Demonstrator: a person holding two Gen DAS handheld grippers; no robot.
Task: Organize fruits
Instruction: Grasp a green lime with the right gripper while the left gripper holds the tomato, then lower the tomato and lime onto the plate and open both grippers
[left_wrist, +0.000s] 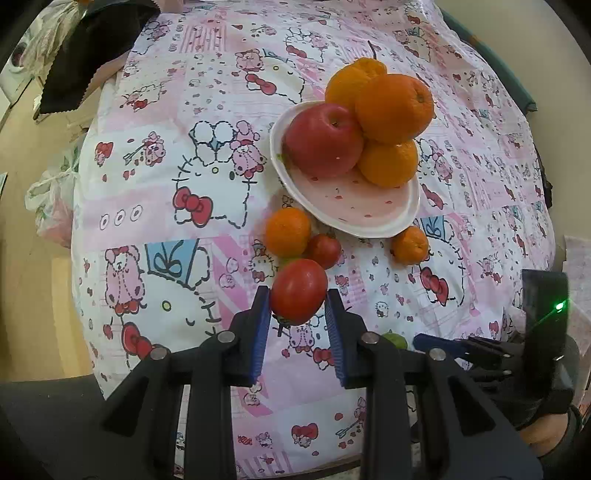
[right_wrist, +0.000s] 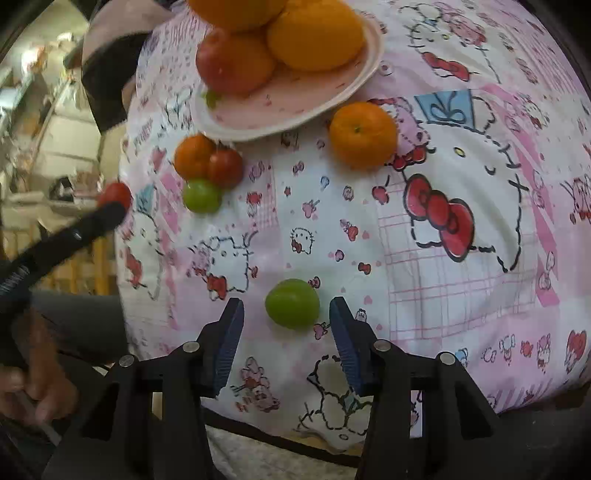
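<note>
Left wrist view: my left jaws (left_wrist: 297, 306) are clamped on a red tomato (left_wrist: 298, 291), lifted clear of the surface (left_wrist: 155, 177). Ahead of them the pink plate (left_wrist: 354, 206) already carries a red apple (left_wrist: 324, 140) and three oranges (left_wrist: 393, 107). Still loose just before the plate: two small oranges (left_wrist: 288, 232), a small tomato (left_wrist: 324, 251), one green fruit. My right jaws (right_wrist: 286, 314) straddle another green fruit (right_wrist: 292, 303), pads not yet touching it. Roughly half done, I judge.
</note>
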